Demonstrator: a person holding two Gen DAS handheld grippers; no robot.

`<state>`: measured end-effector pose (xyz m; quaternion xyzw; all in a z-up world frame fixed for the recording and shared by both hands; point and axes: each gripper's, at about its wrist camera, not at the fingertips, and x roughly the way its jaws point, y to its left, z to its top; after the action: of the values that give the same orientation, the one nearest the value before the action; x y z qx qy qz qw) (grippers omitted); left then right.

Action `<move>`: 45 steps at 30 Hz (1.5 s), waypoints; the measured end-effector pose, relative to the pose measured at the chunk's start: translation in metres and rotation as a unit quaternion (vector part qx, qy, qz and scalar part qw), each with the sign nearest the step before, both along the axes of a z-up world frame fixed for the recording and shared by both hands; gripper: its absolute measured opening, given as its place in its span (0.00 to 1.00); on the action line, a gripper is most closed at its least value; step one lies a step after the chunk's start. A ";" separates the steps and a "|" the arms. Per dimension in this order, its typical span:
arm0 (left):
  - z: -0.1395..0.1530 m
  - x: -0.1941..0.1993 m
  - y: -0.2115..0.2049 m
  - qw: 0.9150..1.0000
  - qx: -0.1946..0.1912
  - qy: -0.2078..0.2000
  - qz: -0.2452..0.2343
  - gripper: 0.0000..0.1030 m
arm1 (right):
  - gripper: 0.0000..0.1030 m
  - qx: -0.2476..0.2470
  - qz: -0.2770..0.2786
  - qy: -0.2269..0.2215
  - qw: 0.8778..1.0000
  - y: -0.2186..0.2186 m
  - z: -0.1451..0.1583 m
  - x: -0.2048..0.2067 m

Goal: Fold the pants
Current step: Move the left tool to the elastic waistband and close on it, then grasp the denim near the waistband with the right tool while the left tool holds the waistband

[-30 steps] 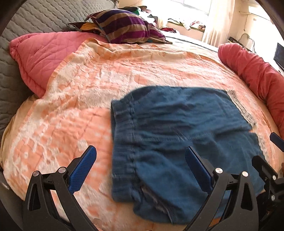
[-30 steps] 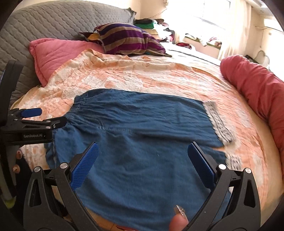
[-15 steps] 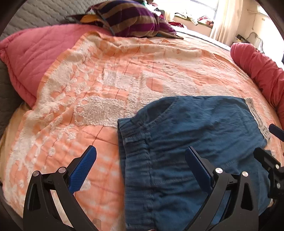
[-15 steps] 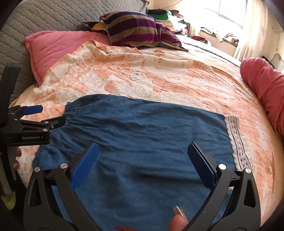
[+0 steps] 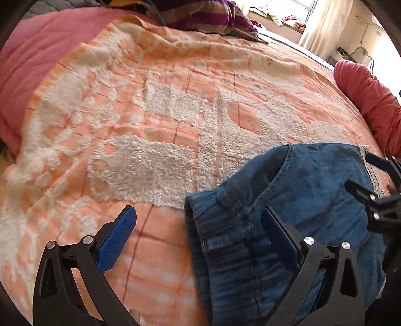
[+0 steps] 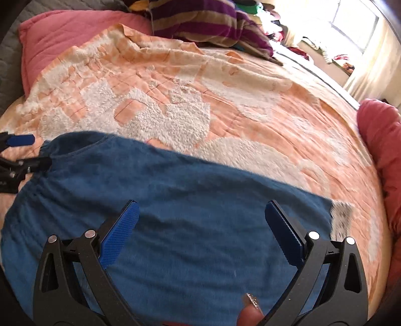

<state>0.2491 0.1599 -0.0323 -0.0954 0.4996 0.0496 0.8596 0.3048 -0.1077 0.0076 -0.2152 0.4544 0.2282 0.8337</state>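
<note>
Left wrist view: the left tongs [image 5: 198, 223] are standing wide apart at 6 o'clock, their blue pads [image 5: 116, 242] holding nothing. One pad is hanging over the bare blanket, the other over the gathered waistband of the blue denim pants [image 5: 288, 200]. The pants are lying folded on the bed, occupying the 4 to 5 o'clock sector, with a white lace hem [image 5: 371, 170] showing at 3 o'clock. The right tongs [image 5: 376, 185] are entering at 3 o'clock, over the hem end of the pants.

Right wrist view: the right tongs [image 6: 200, 225] are likewise standing apart and empty, both pads [image 6: 119, 238] hovering over the middle of the pants [image 6: 175, 200]. A fingertip with a glittered nail [image 6: 250, 308] is showing at 6 o'clock. The pants are stretching from 9 o'clock, where the left tongs [image 6: 17, 153] are sitting at the waistband corner, to the lace hem [image 6: 340, 218] at 3 o'clock; whether the left tongs are touching the fabric cannot be told.

Beyond the pants, an orange and white textured blanket [image 6: 225, 100] is covering the bed. A pink quilted pillow [image 6: 62, 37] is lying at 10 o'clock, a purple striped cushion [image 6: 208, 22] at 12 o'clock, and a red bolster [image 6: 383, 140] at 3 o'clock. A bright window [image 6: 356, 27] is glowing at 1 o'clock.
</note>
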 end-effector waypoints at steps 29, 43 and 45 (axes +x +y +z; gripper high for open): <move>0.043 -0.023 -0.038 0.990 0.041 -0.085 -0.100 0.33 | 0.35 -0.049 0.161 0.021 0.986 0.060 -0.039 0.020; 0.054 -0.037 -0.036 0.986 0.055 -0.116 -0.110 0.33 | 0.02 0.037 0.090 0.000 0.995 0.007 0.013 -0.032; 0.057 -0.041 -0.038 0.984 0.059 -0.121 -0.113 0.33 | 0.02 0.052 0.084 -0.001 0.995 -0.003 0.021 -0.042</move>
<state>0.2079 0.1215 0.0246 0.0072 0.3958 -0.0298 0.9178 0.2629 -0.1103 0.0281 -0.2089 0.4213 0.3208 0.8222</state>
